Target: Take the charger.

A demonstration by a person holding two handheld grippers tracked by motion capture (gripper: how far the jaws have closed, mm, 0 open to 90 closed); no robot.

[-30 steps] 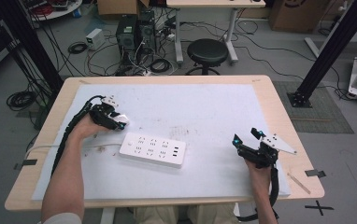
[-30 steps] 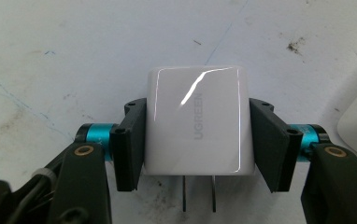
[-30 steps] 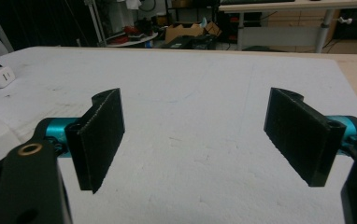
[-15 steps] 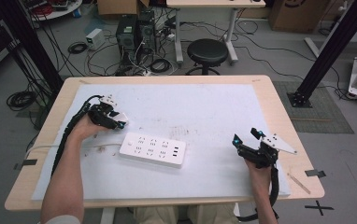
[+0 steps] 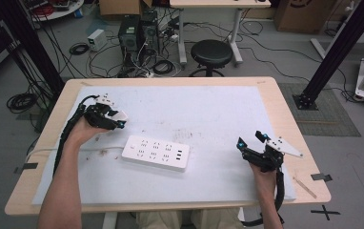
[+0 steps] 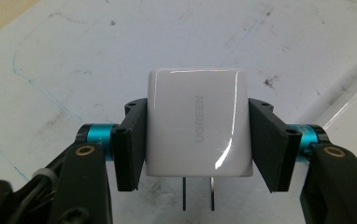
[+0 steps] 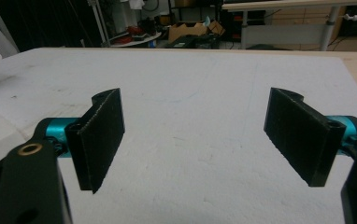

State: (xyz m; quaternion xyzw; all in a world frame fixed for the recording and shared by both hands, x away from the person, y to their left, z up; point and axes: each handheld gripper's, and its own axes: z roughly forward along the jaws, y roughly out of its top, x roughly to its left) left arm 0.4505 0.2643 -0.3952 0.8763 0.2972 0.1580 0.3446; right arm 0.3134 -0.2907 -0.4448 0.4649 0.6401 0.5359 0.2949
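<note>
Between the jaws of the left gripper (image 6: 197,140): white wall charger (image 6: 197,126), pinched on its two flat sides, prongs bared, above the table mat (image 5: 208,109) near the power strip (image 5: 156,152). Judged light, rigid, glossy and slip-prone; flat sides are the best hold. Right gripper (image 7: 200,140): jaws spread, empty

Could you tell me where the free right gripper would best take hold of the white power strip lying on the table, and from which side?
Probably from above, across its short width near the right end. The power strip lies flat on the mat, long and low, so only its two long edges fit between jaws. The right end lies nearest the open right gripper, and the cord leaves the left end, near the left gripper clamping the charger.
</note>
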